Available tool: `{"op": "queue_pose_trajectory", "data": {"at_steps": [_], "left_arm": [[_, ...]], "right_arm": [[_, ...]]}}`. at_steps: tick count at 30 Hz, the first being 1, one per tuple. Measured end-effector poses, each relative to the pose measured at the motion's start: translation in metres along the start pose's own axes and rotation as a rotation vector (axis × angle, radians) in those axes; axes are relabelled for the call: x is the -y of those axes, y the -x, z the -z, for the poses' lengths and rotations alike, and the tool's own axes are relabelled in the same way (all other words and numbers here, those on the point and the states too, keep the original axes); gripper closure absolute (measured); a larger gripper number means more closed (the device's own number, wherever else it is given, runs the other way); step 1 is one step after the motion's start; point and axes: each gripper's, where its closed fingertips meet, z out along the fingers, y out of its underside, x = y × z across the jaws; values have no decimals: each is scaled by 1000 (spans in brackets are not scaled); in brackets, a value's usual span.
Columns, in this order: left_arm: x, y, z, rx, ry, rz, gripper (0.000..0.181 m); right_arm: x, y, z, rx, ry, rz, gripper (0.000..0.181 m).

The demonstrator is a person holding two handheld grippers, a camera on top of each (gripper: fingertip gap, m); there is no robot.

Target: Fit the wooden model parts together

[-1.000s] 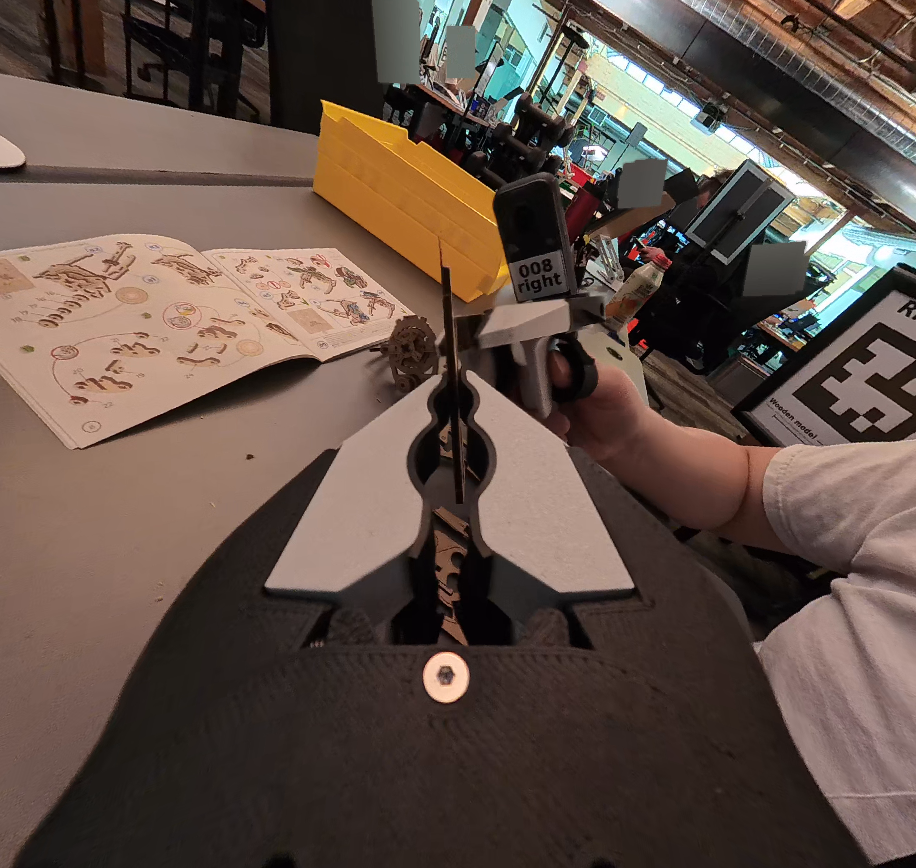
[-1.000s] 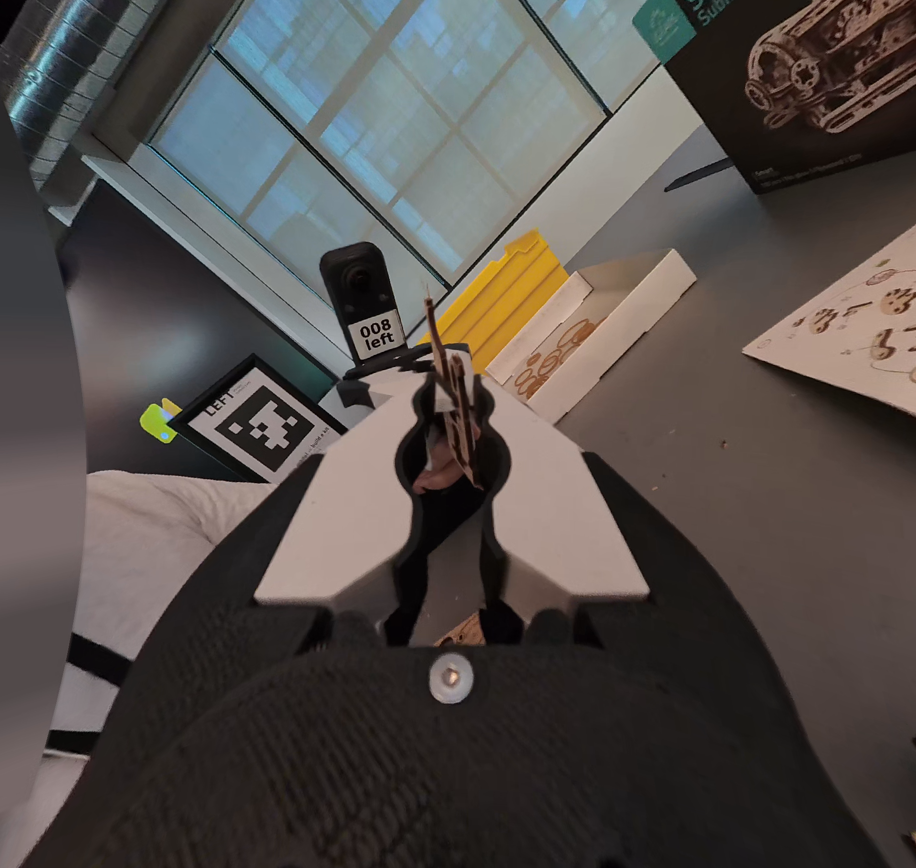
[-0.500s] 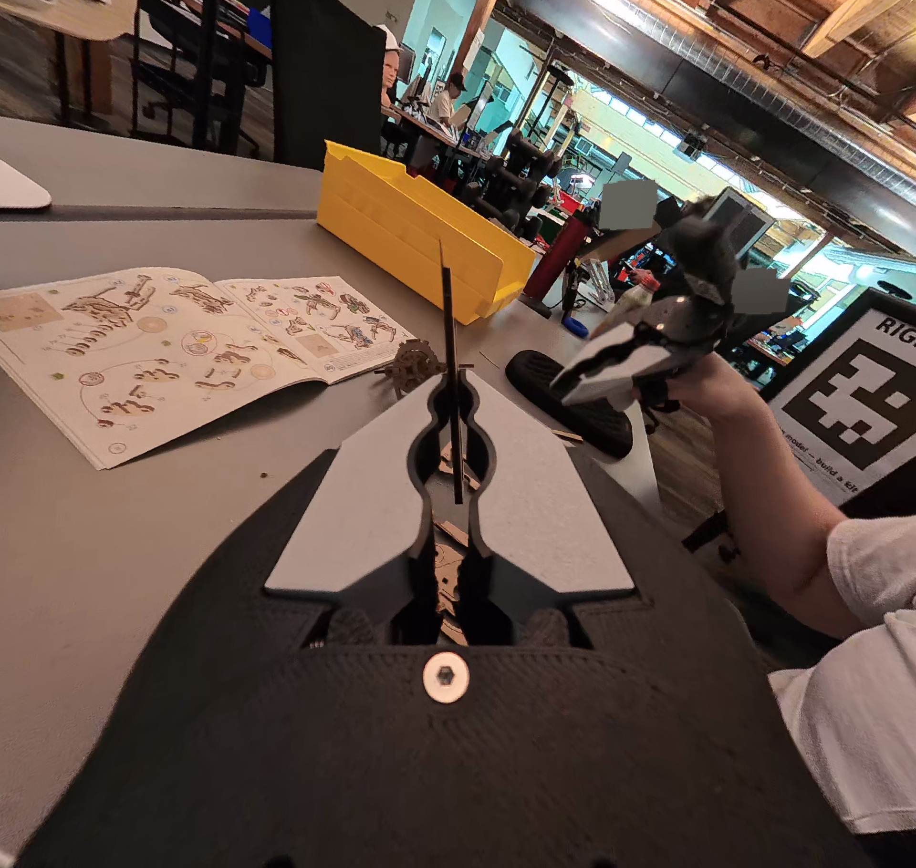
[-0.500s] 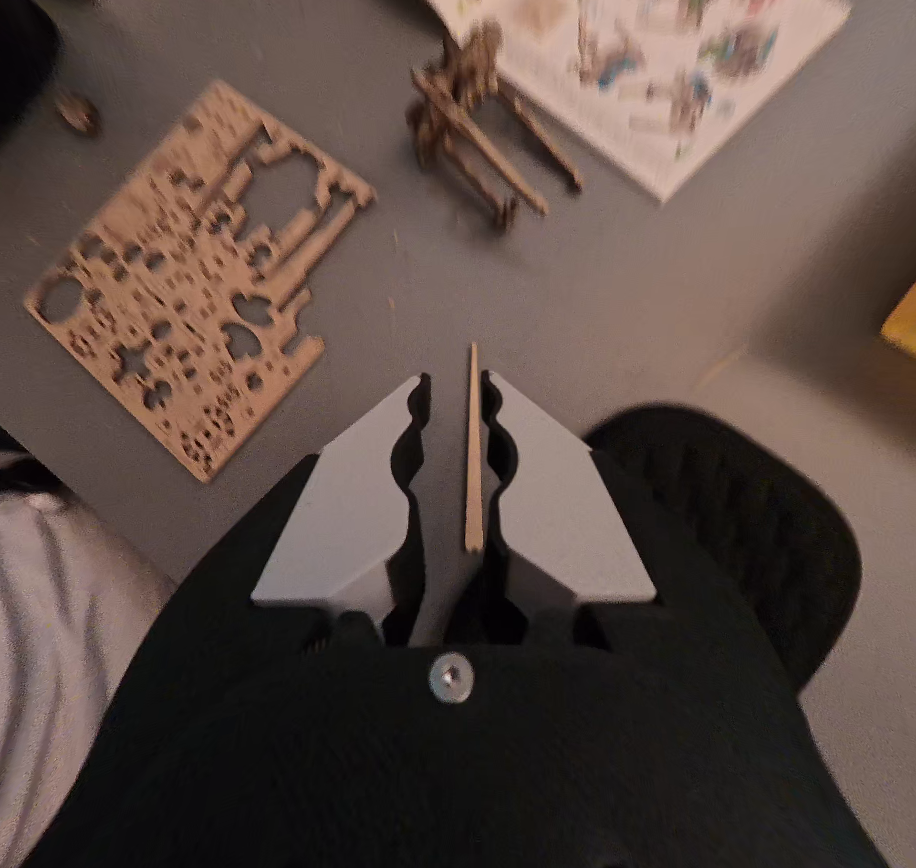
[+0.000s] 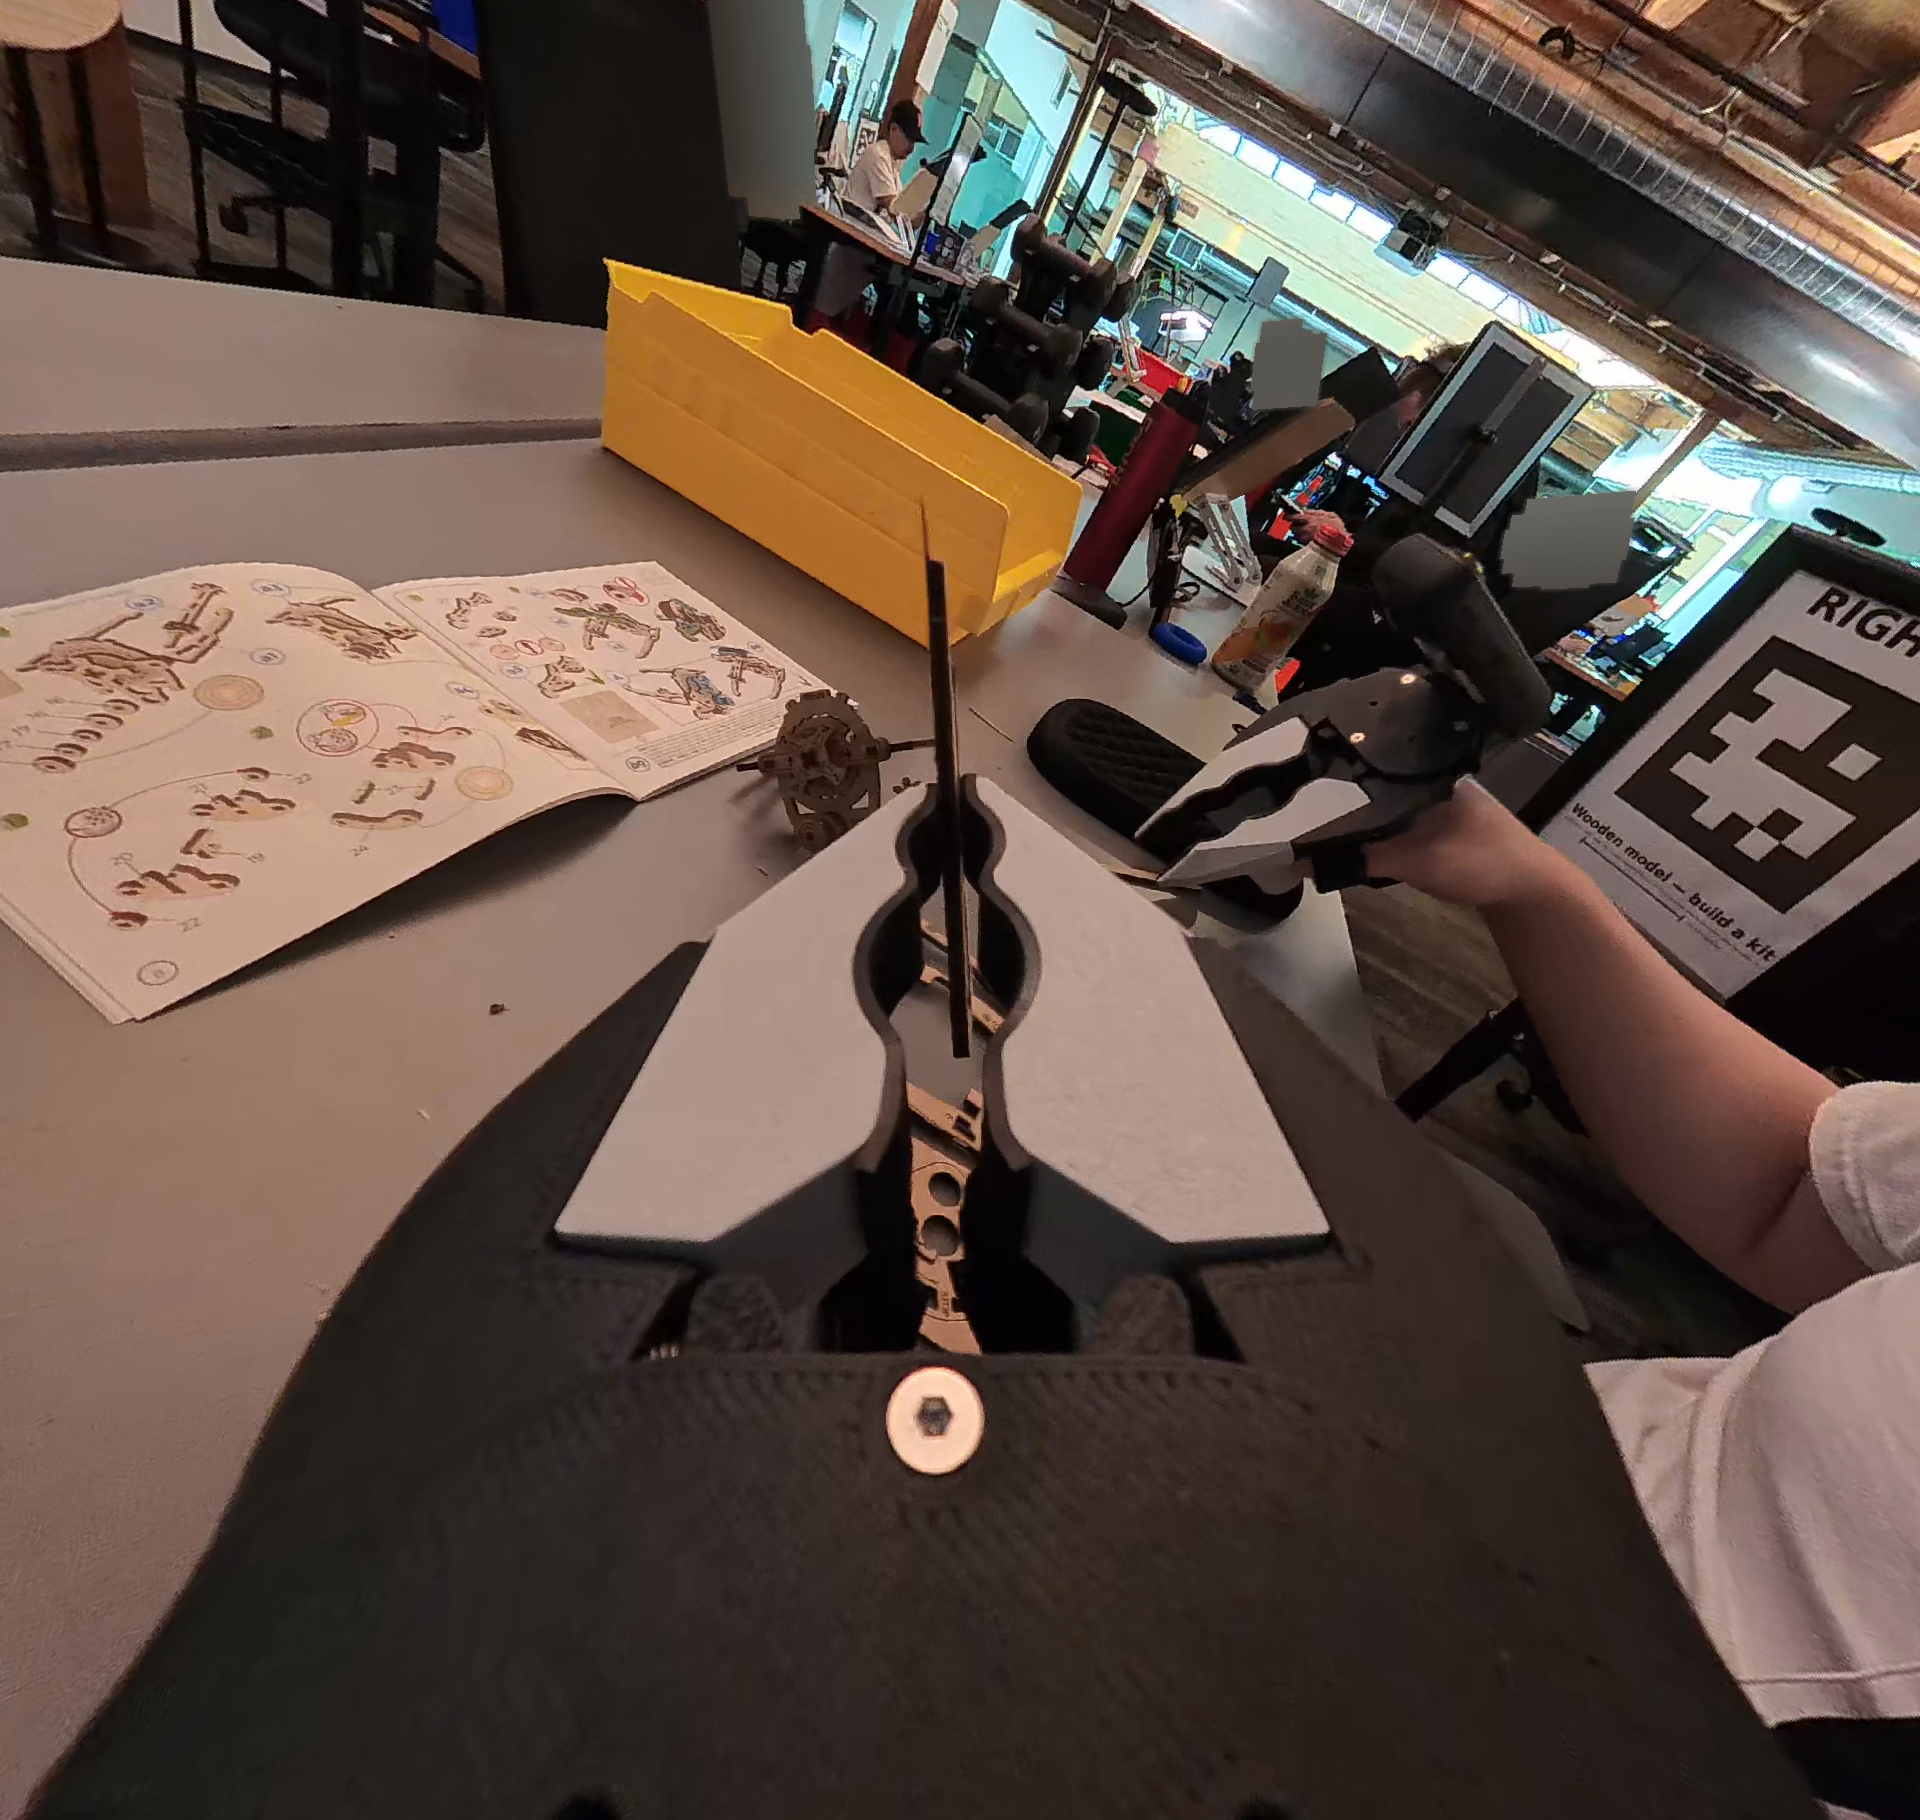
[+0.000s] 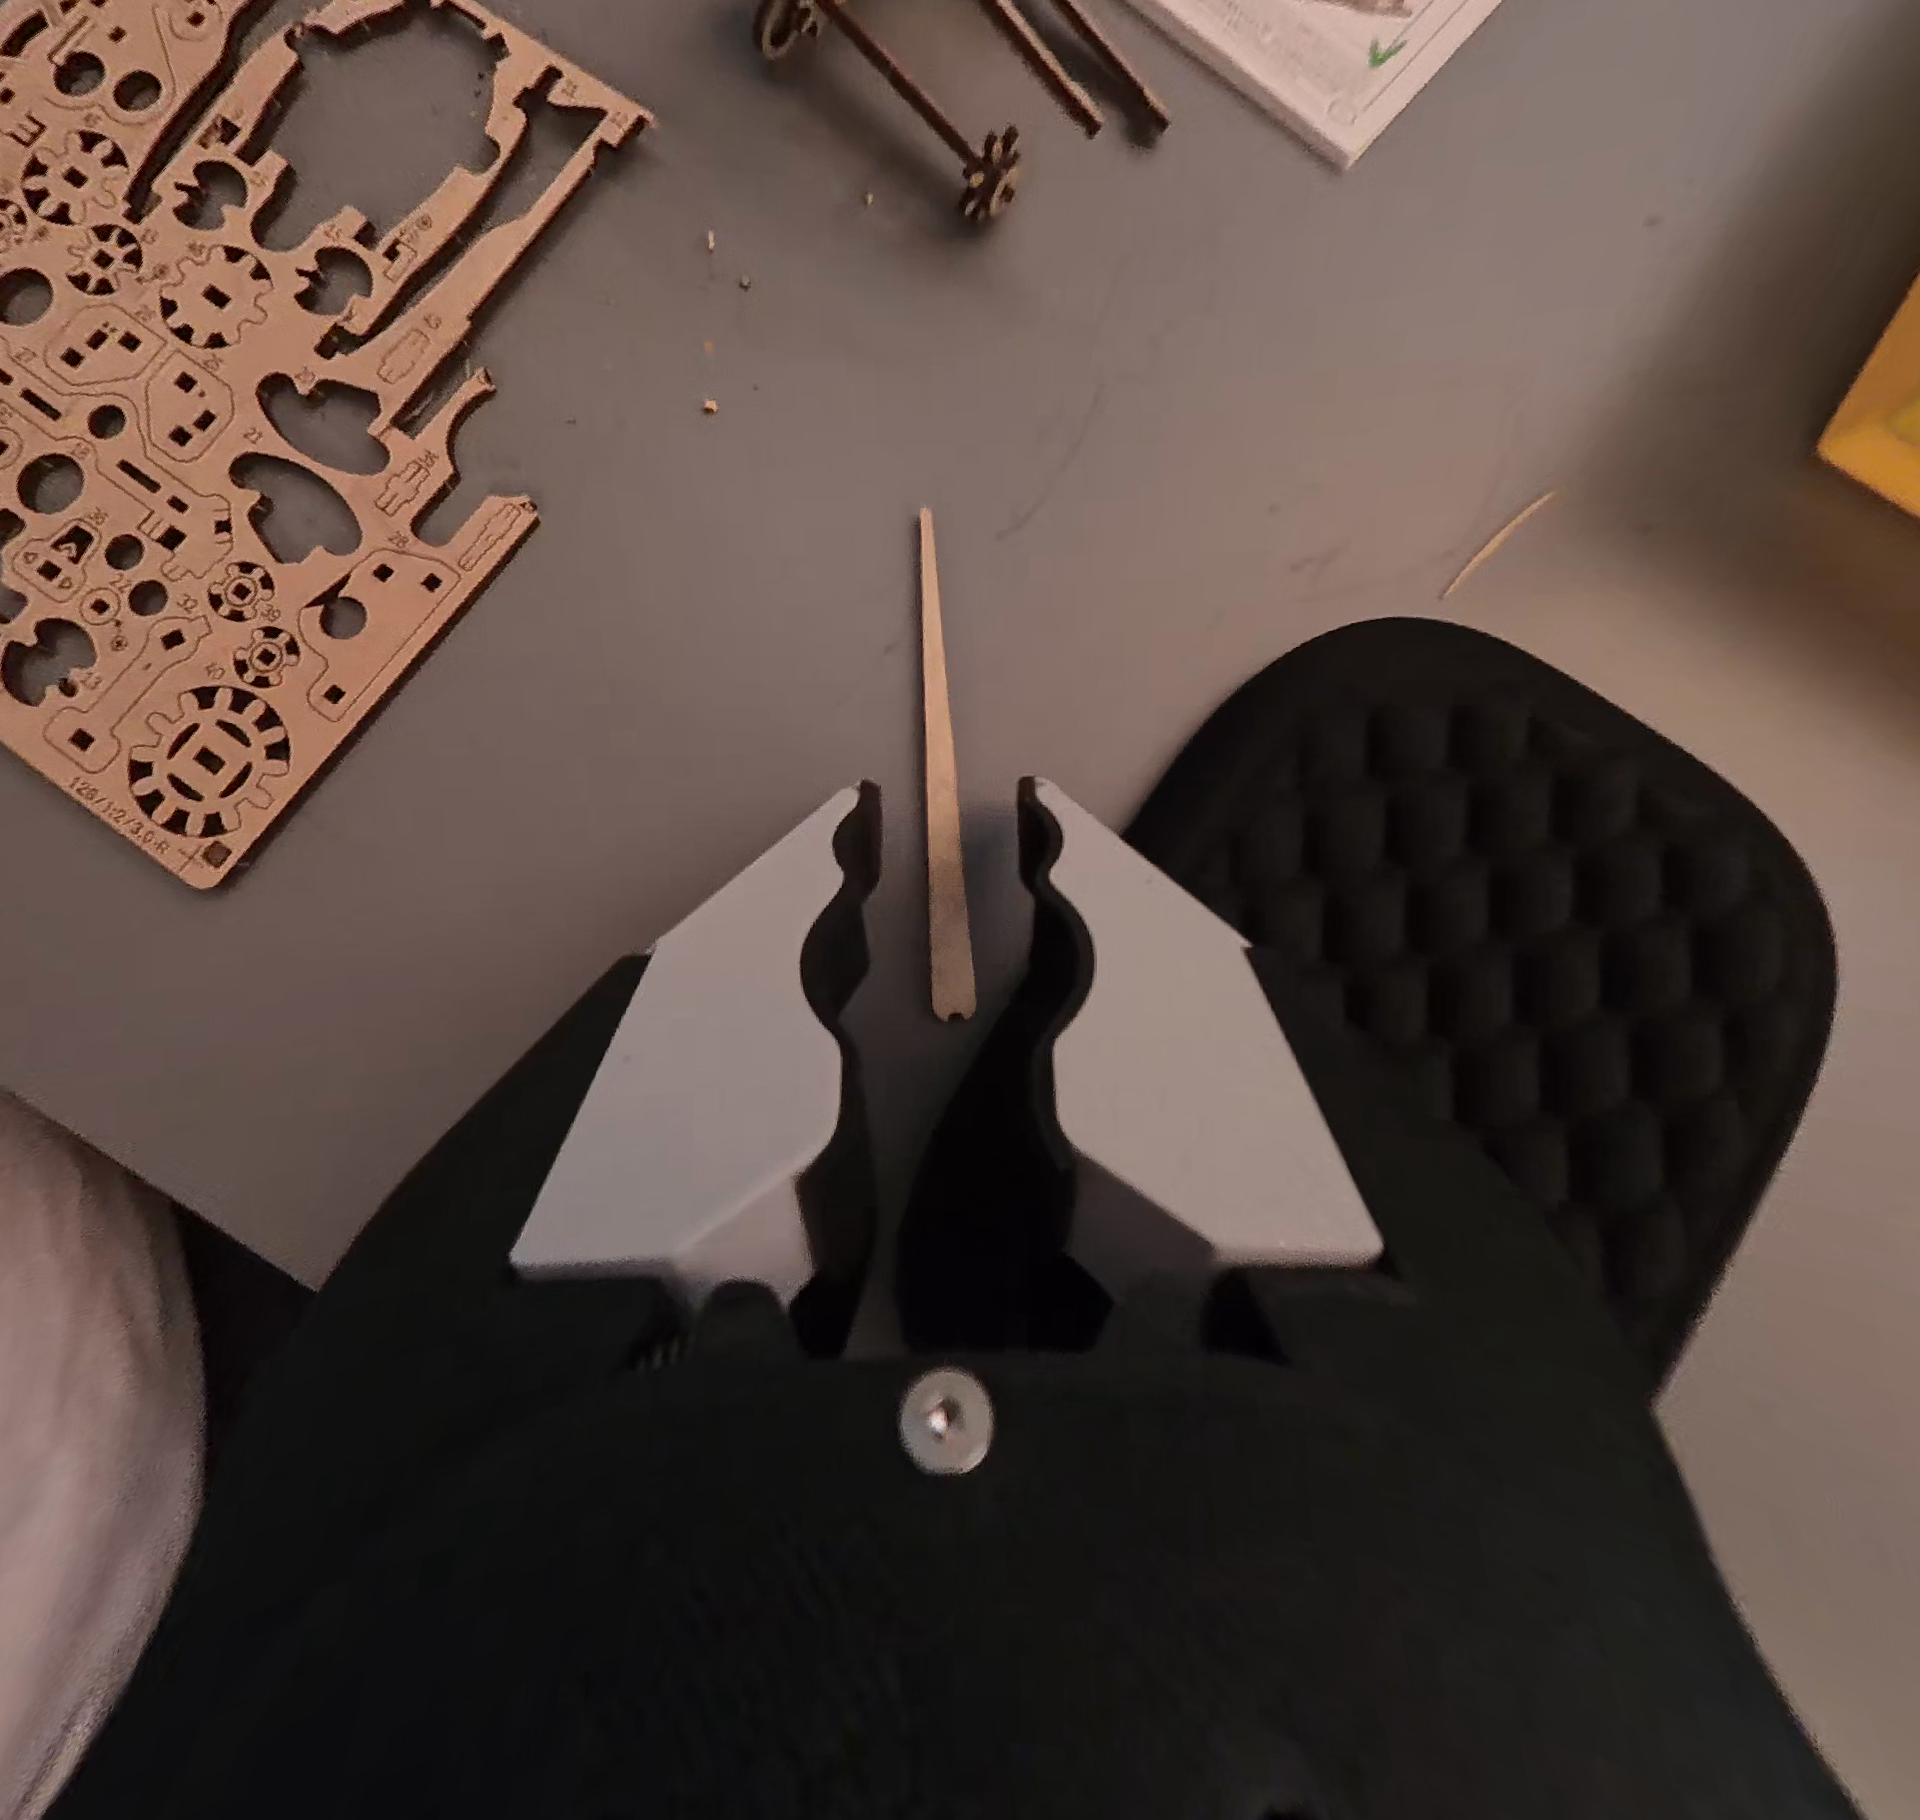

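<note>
Upper left, right wrist view: part sheet (image 6: 249, 368), flat on table (image 6: 1195, 420). Top centre: half-built model (image 6: 894, 14). Centre: right gripper (image 6: 940, 804) released; stick (image 6: 940, 783) between its jaws, grip unclear, may drop. Left wrist view, centre: left gripper (image 5: 948, 804) clenched on thin strip (image 5: 943, 731), upright; squeezing or misalignment risks snapping it.

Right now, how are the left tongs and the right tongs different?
The left tongs are shut on a dark wooden piece; the right tongs are open, a pale stick loose in their gap. The left tongs point along the table; the right tongs point down at it. Both have grey fingers.
</note>
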Motion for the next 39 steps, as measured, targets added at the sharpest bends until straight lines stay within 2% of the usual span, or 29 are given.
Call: {"op": "queue_pose_trajectory", "data": {"at_steps": [1, 6, 8, 12, 15, 18, 22, 25, 28, 31, 33, 35, 39], "left_arm": [[0, 0, 0, -2, 1, 2, 181], [-6, 2, -3, 15, 34, -27, 181], [-11, 6, -4, 60, 67, -85, 181], [-25, 10, -8, 162, 175, -284, 181], [-32, 8, -11, 184, 213, -349, 181], [-34, 9, -11, 217, 242, -423, 181], [-35, 17, -8, 236, 255, -373, 181], [-31, 24, -5, 247, 238, -340, 181], [-30, 30, -2, 263, 244, -330, 181], [-31, 35, 0, 267, 249, -307, 181], [-28, 38, 3, 270, 238, -295, 181], [-27, 41, 4, 272, 231, -280, 181], [-26, 42, 4, 263, 220, -257, 181]], "right_arm": [[-5, 0, -3, 11, 20, -16, 156], [-7, -3, -2, 8, 52, -19, 168], [16, 23, 6, 114, -37, -15, 173], [83, 93, 32, 365, -208, -56, 177], [115, 127, 27, 447, -247, -55, 181], [133, 139, 12, 472, -282, -89, 181], [125, 127, -13, 334, -250, -35, 181], [124, 140, -12, 417, -277, -67, 181], [113, 178, -9, 585, -266, -23, 181], [101, 244, 2, 813, -254, 92, 176], [87, 271, -4, 819, -199, 213, 176], [88, 277, -14, 746, -238, 303, 175], [91, 285, -12, 831, -268, 253, 173]]}}
